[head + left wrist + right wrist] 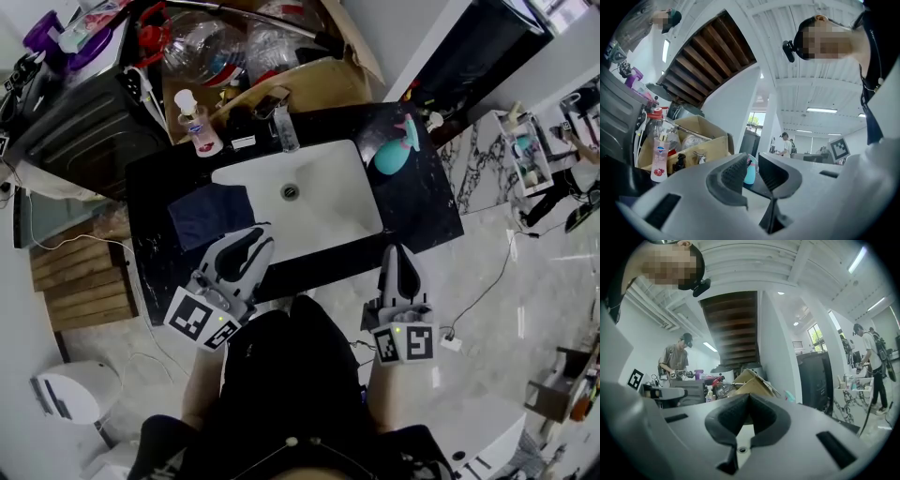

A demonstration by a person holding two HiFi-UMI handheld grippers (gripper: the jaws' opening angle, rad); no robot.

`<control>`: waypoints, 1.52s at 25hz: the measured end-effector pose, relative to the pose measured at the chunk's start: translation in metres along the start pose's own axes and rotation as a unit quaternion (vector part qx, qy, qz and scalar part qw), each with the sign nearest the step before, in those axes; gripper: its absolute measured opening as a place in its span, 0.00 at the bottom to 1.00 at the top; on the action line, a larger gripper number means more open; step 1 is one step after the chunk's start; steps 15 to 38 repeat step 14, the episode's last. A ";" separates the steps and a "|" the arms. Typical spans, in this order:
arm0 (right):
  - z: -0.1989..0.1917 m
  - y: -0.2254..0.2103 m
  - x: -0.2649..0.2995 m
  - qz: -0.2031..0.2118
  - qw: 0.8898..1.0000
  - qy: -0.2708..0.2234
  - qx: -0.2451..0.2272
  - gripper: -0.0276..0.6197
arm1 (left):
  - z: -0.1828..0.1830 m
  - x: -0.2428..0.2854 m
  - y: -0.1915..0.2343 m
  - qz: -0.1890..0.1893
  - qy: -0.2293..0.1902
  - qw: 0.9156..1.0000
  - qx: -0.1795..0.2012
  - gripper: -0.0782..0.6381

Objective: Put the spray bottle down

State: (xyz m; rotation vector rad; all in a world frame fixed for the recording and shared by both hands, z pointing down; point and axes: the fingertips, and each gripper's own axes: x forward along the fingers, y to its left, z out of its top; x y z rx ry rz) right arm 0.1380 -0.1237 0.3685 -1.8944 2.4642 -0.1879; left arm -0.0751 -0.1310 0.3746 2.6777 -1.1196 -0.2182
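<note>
Nearest in the head view is the person's dark-clothed torso (291,394), filling the lower middle; just beyond it both tongs reach toward a black surface (427,211) that carries a white sink (328,202). Left tongs (255,239) lie over the front left edge of the sink, beside a dark blue cloth (208,214) that rests flat on the surface; in the left gripper view these tongs (753,161) stand open with a narrow gap between the ribbed pads, and nothing sits in the gap. Right tongs (401,251) hover at the front right edge of the surface, off the sink; in the right gripper view they (749,397) are closed, tips meeting, with nothing between them.

A teal spray bottle (392,155) rests on the surface to the right of the sink, toward the back, well apart from both tongs; it shows far off through the gap of the left tongs (750,172) and as a small teal shape in the right gripper view (789,395). Behind the sink stands a tap (281,117); left of the tap is a pump bottle of soap (197,122) with a pink label; farther back an open cardboard box (314,84) holds clear plastic bottles.
</note>
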 end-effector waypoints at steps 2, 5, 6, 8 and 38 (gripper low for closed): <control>0.005 0.003 -0.003 0.006 1.000 0.000 -0.006 0.05 | 0.003 -0.001 -0.002 0.002 -0.006 1.000 0.003 0.22; 0.013 0.004 -0.001 0.016 1.000 -0.004 -0.011 0.05 | 0.009 -0.001 -0.005 0.006 -0.014 1.000 0.007 0.22; 0.016 0.004 0.000 0.020 1.000 -0.006 -0.011 0.05 | 0.012 0.000 -0.006 0.007 -0.017 1.000 0.008 0.22; 0.021 0.003 0.002 0.027 1.000 -0.009 -0.014 0.05 | 0.016 0.002 -0.009 0.007 -0.021 1.000 0.012 0.22; 0.025 0.001 0.002 0.037 0.999 -0.009 -0.014 0.05 | 0.018 0.004 -0.011 0.013 -0.024 1.000 0.013 0.22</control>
